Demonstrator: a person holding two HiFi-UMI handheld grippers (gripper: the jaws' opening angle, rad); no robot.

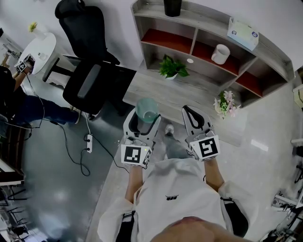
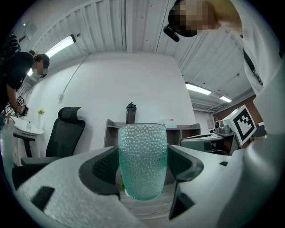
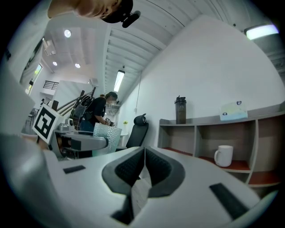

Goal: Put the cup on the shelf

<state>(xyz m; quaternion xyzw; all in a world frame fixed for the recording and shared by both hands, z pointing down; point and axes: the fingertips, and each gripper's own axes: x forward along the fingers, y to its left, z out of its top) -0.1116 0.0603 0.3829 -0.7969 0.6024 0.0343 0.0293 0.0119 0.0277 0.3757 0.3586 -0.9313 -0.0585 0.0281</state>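
Observation:
A teal dimpled glass cup (image 2: pixel 142 160) stands upright between the jaws of my left gripper (image 1: pixel 143 119), which is shut on it. From the head view the cup (image 1: pixel 147 109) hangs in the air just in front of the grey desk (image 1: pixel 156 94), short of the shelf (image 1: pixel 208 35). The cup (image 3: pixel 107 136) also shows at the left of the right gripper view. My right gripper (image 1: pixel 193 116) hovers beside it, shut with nothing between its jaws. The shelf (image 3: pixel 209 122) lies ahead of both grippers.
On the shelf are a white mug (image 1: pixel 220 53), a tissue box (image 1: pixel 243 33) and a black bottle (image 1: pixel 172 7). A potted plant (image 1: pixel 172 68) and pink flowers (image 1: pixel 225 103) stand on the desk. A black office chair (image 1: pixel 87 61) is at the left, and a person (image 1: pixel 14 94) beyond it.

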